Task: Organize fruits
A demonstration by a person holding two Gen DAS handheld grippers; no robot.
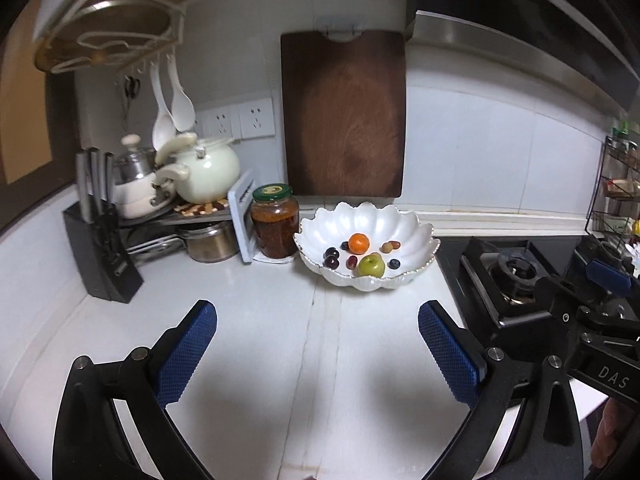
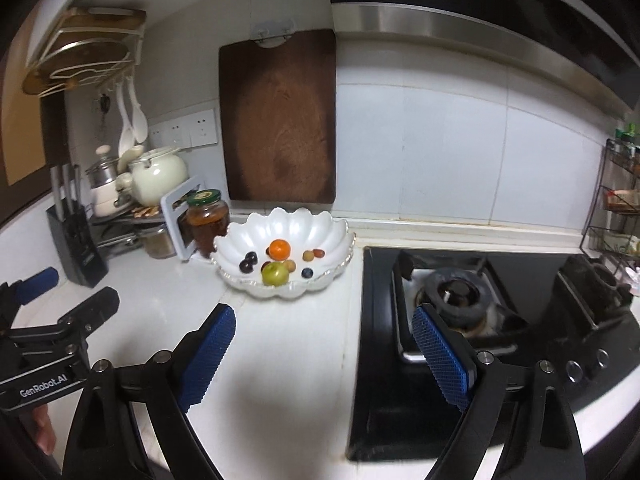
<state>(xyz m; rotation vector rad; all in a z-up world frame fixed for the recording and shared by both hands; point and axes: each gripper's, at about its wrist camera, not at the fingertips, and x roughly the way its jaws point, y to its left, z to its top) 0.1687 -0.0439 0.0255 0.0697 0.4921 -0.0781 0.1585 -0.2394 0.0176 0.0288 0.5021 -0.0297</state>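
A white scalloped bowl (image 1: 416, 236) stands on the white counter against the back wall; it also shows in the right wrist view (image 2: 336, 236). It holds an orange (image 1: 358, 243), a green apple (image 1: 371, 266), dark plums (image 1: 331, 258), a blueberry (image 1: 394, 263) and small grapes (image 1: 390, 246). My left gripper (image 1: 318, 316) is open and empty, above the counter in front of the bowl. My right gripper (image 2: 323, 318) is open and empty, over the counter's edge by the stove.
A jar of preserves (image 1: 275, 220) stands left of the bowl. A knife block (image 1: 102, 256), pots and a kettle (image 1: 206, 172) fill the left corner. A wooden cutting board (image 1: 344, 116) hangs on the wall. A gas stove (image 2: 452, 300) lies to the right.
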